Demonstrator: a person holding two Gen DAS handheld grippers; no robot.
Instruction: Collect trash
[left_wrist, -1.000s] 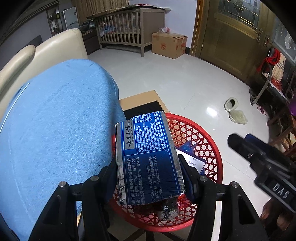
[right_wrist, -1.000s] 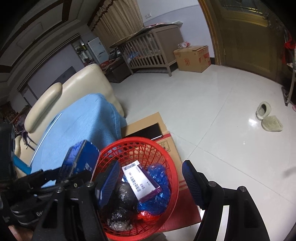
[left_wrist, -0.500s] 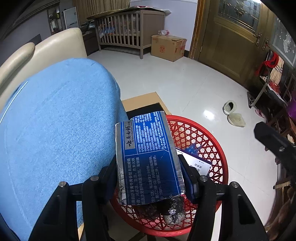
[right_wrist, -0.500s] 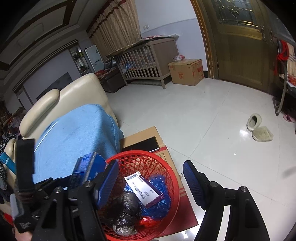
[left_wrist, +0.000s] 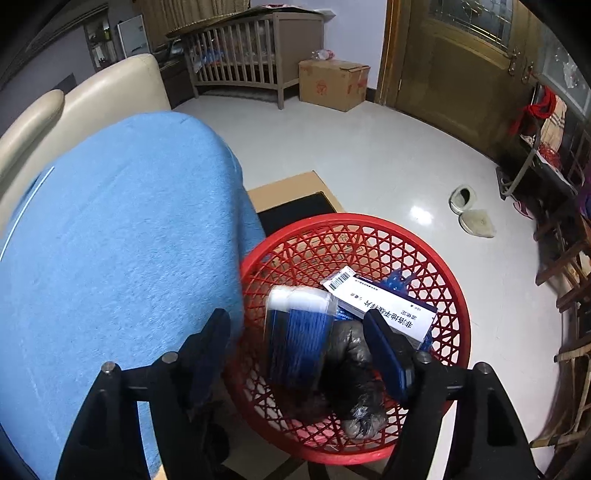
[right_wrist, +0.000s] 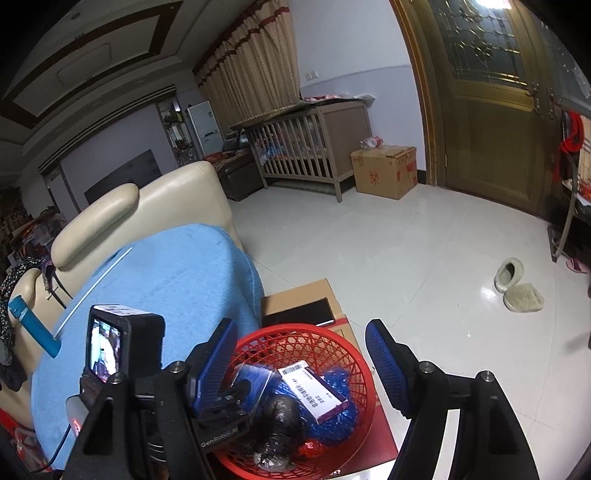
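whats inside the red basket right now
In the red basket: a blue carton, a white box, a dark crumpled bag and blue wrappers. Anything beneath them is covered.

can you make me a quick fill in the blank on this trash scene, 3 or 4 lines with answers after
1. The left gripper is ____, its jaws spread with nothing clamped between them.
2. The blue packet is dropping into the ____ basket.
3. The white box with a barcode lies ____ the basket.
4. The basket stands right beside a sofa cushion with a ____ cover.

Missing words: open; red; inside; blue
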